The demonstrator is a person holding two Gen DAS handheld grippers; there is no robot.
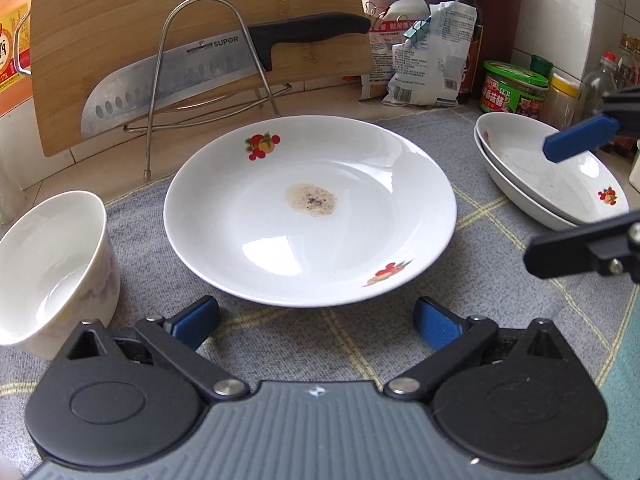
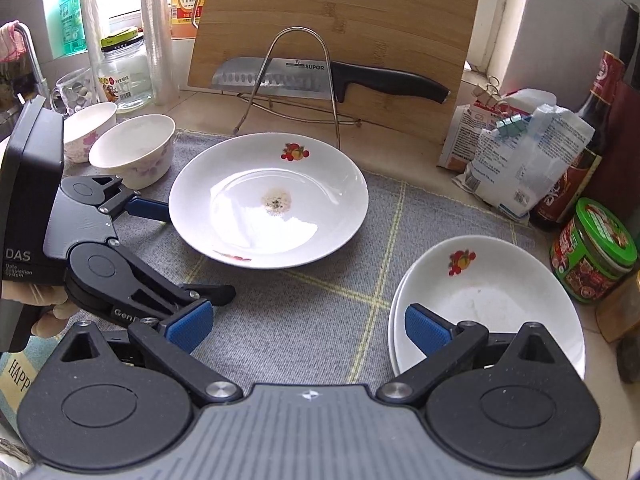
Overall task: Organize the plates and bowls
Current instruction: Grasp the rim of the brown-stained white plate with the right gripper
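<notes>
A large white plate (image 1: 310,210) with fruit prints and a brown stain lies on the grey mat, also in the right wrist view (image 2: 268,200). My left gripper (image 1: 316,320) is open and empty just before its near rim; it also shows in the right wrist view (image 2: 176,256). Two stacked white plates (image 2: 492,300) sit at the right, also in the left wrist view (image 1: 548,172). My right gripper (image 2: 306,330) is open and empty, its right finger over the stack's left rim. A white bowl (image 1: 52,272) stands at the left. Two bowls (image 2: 132,152) show in the right wrist view.
A bamboo cutting board (image 1: 192,40) and a knife (image 1: 224,68) lean in a wire rack (image 1: 200,72) behind the plate. Bags (image 2: 520,152), a sauce bottle (image 2: 576,160) and a green-lidded jar (image 2: 592,252) crowd the right. Jars and bottles (image 2: 124,72) stand at the back left.
</notes>
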